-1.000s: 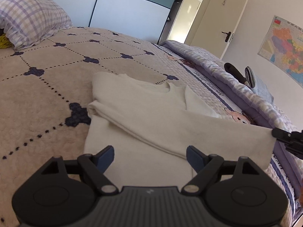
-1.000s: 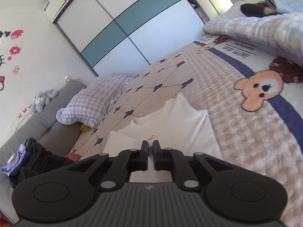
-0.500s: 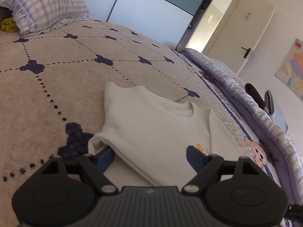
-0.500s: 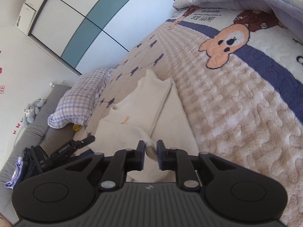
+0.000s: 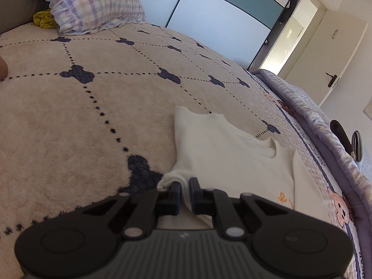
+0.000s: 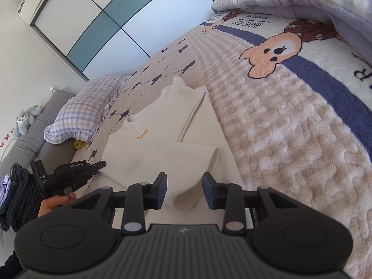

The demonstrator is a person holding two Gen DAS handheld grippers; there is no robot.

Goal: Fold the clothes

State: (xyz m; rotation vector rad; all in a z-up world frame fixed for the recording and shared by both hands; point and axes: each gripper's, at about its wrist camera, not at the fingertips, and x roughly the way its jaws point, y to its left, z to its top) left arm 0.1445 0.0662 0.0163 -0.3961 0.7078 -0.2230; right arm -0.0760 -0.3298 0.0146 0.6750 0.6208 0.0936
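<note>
From my seat the biggest thing is the bed blanket [image 5: 93,121], beige plush with dotted navy lines and dark clover shapes; toward the far edge it turns to a navy stripe and an embroidered bear [image 6: 270,53]. Behind it stands the wardrobe [image 5: 209,7] with pale and teal sliding panels. A lavender checked pillow [image 5: 93,2] lies at the head of the bed, with a small yellow-green cloth [image 5: 44,18] tucked just beside it.

The cream shirt [image 5: 232,153] lies flat on the blanket, soft knit, one sleeve folded across its body. Only the right wrist view shows that sleeve lying crosswise, its cuff end sitting between the spread fingers of my right gripper [image 6: 184,189], which is parted and touches no cloth that I can see. That view also shows a rumpled lavender quilt [image 6: 313,2] and a grey headboard cushion [image 6: 34,137] with dark clothes [image 6: 16,193] piled near.

My left gripper [image 5: 184,193] is pinched tight on a bunched fold at the shirt's side edge. The left view alone shows the open door [image 5: 325,53].
</note>
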